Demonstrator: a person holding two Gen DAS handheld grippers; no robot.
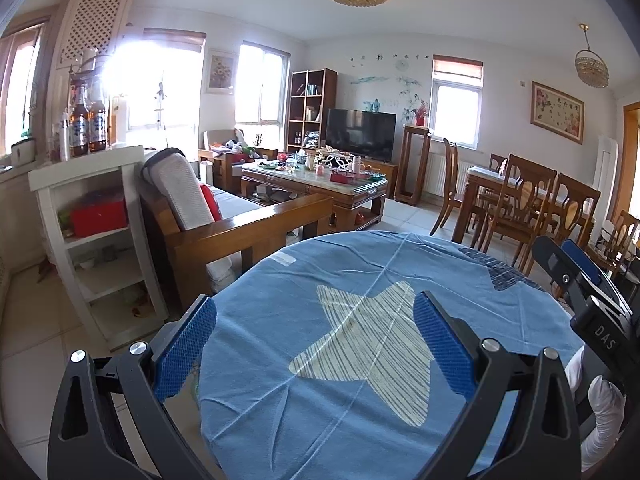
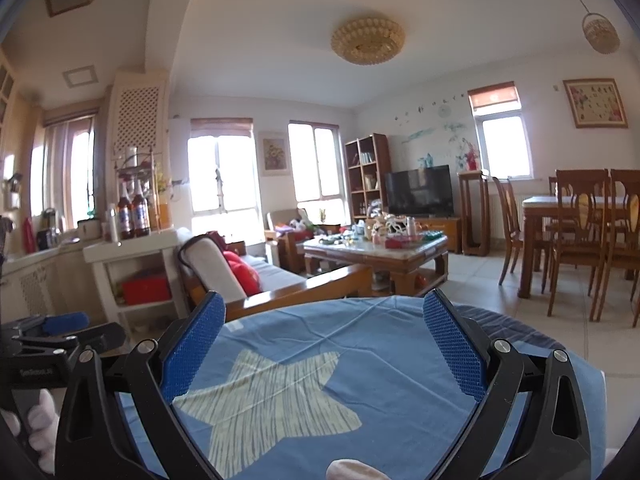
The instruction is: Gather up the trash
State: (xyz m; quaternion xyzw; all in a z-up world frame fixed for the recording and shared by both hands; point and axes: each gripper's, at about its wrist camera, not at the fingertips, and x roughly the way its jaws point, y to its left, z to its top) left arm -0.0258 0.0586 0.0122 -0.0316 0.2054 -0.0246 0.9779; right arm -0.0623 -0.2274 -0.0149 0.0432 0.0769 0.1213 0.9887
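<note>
Left tool (image 1: 314, 342) and right tool (image 2: 324, 344) gape wide.

Left wrist cam: sits just behind my left hand-held gripper (image 1: 314, 344), looking fwd along its fingers, low over the blue-clothed round surface (image 1: 280, 420), very near it. Right wrist cam: same setup behind my right hand-held gripper (image 2: 324, 344), tilted slightly higher, more ceiling in view. Both face the living room. Shared: star patch on cloth (image 1: 368, 352) (image 2: 268, 404), sofa (image 1: 224, 220) (image 2: 256, 280), coffee table (image 1: 320, 192) (image 2: 380, 252), TV (image 1: 360, 132) (image 2: 420, 190), dining chairs (image 1: 524, 204) (image 2: 580, 232). Each cam catches the other gripper at frame edge.
</note>
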